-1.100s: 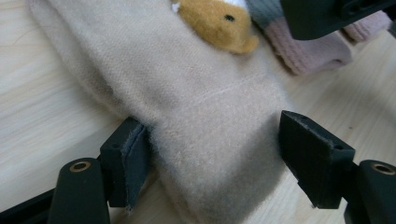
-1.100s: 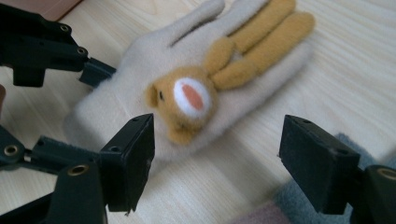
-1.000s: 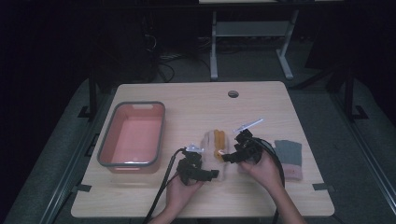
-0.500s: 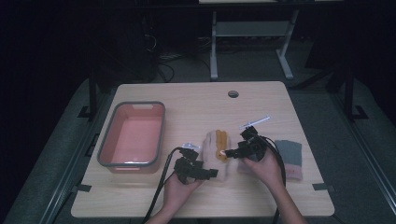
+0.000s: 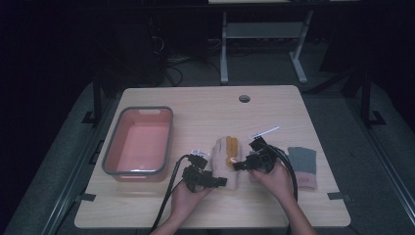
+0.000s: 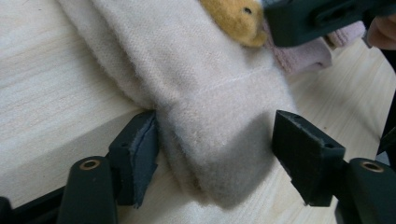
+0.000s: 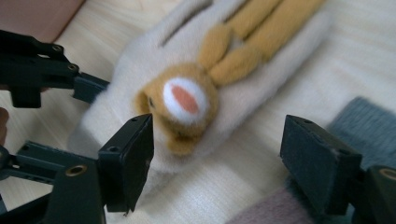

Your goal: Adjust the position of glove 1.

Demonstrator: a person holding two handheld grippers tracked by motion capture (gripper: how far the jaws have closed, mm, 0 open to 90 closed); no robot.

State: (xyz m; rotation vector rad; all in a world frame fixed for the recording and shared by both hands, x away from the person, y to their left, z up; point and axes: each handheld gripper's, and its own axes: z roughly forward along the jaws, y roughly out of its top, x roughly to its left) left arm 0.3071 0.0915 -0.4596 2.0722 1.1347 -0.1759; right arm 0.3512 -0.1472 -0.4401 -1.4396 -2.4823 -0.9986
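My left gripper (image 6: 215, 154) straddles the cream sock's (image 6: 205, 93) cuff, jaws wide; my right gripper (image 7: 217, 154), equally wide, could snag it.

My jaws stand open around the cream mitten's (image 6: 219, 116) end on the bench (image 6: 51, 93). The other gripper (image 6: 322, 18) sits past it.
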